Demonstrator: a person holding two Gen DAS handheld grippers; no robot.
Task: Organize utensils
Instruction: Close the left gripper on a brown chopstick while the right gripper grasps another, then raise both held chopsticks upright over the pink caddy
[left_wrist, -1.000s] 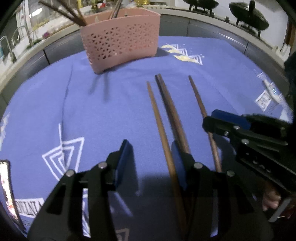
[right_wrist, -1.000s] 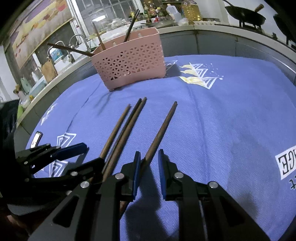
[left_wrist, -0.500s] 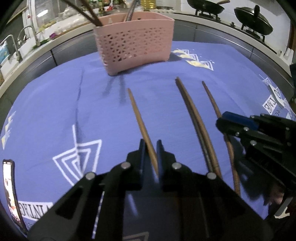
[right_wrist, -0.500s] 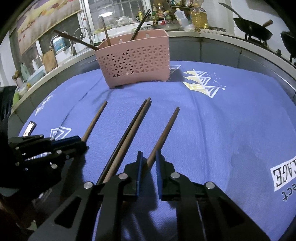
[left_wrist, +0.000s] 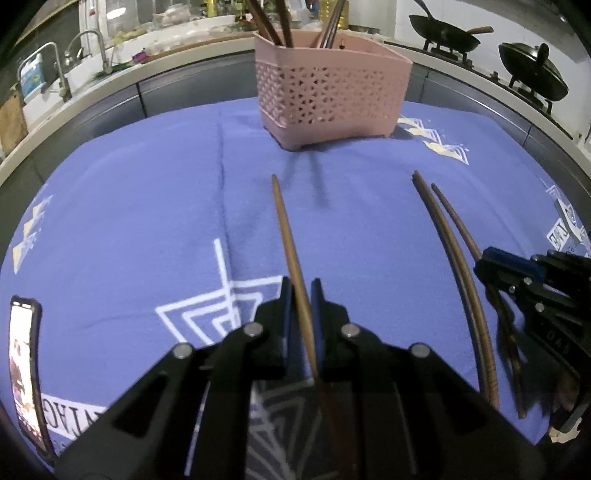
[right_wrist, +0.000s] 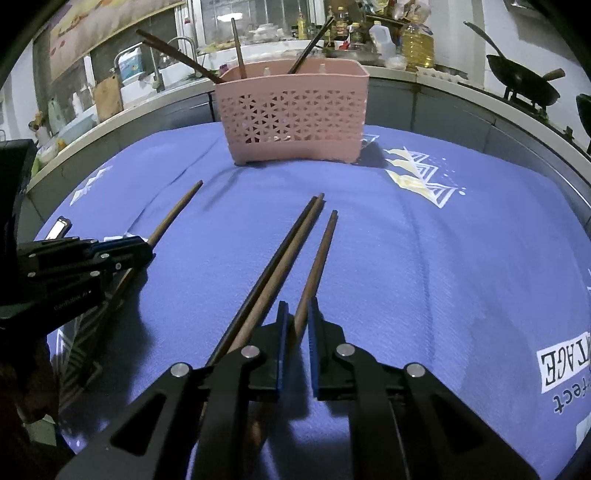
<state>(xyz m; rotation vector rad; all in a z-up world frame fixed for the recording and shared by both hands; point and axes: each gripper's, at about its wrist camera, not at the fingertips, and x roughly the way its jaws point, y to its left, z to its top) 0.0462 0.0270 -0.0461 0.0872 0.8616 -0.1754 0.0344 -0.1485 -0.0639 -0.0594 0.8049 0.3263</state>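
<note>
A pink perforated basket (left_wrist: 332, 88) stands at the far side of the blue cloth and holds several chopsticks; it also shows in the right wrist view (right_wrist: 295, 114). My left gripper (left_wrist: 302, 295) is shut on a brown chopstick (left_wrist: 286, 236) whose tip points toward the basket. My right gripper (right_wrist: 295, 317) is shut on another brown chopstick (right_wrist: 319, 258). A pair of chopsticks (right_wrist: 284, 251) lies on the cloth just left of it, also visible in the left wrist view (left_wrist: 450, 251). The left gripper (right_wrist: 122, 251) shows at the left of the right wrist view.
A phone (left_wrist: 24, 369) lies on the cloth's left edge. The blue cloth (right_wrist: 443, 277) covers the table. A counter with a sink and tap (left_wrist: 88, 48) runs behind, and woks (left_wrist: 532, 70) sit at the back right.
My left gripper closed on the leftmost chopstick and carried it left, away from the pair. My right gripper stayed shut on its chopstick, and both views now sit closer to the basket.
</note>
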